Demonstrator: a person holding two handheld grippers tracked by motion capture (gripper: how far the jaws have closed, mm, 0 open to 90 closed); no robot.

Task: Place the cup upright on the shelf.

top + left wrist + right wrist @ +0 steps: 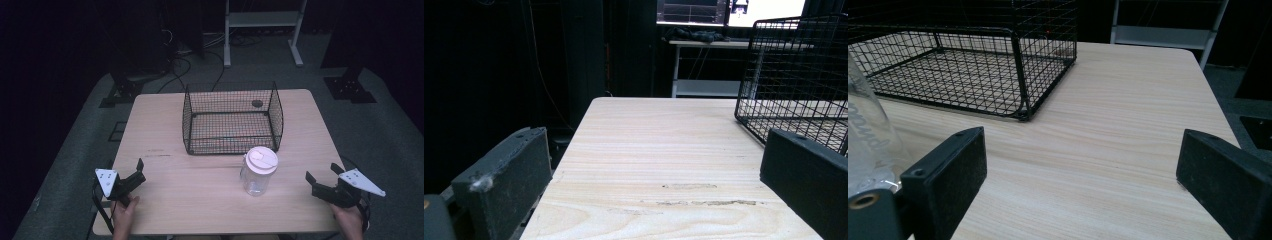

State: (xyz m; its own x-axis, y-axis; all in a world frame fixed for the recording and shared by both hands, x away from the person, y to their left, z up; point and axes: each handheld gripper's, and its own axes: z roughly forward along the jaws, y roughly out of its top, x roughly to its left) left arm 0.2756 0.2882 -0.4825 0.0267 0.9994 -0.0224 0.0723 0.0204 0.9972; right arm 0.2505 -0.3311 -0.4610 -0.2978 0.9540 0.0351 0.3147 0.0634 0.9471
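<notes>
Resting low over the near left corner of the wooden table (165, 185), the left gripper (137, 171) has its jaws spread wide with nothing between them; its own view looks along bare tabletop, with the black wire basket (796, 75) off to the right. The right gripper (320, 182) sits at the near right edge, jaws likewise spread wide and empty, held in a hand (350, 220) that comes in from the bottom. A clear plastic jar (258, 172) with a white lid (262, 159) stands upright on the table between the two grippers, nearer the right one and apart from both. It stands just in front of the wire basket's near right corner. In the right gripper view the jar's clear wall (868, 140) shows at the left edge, beside the left jaw.
</notes>
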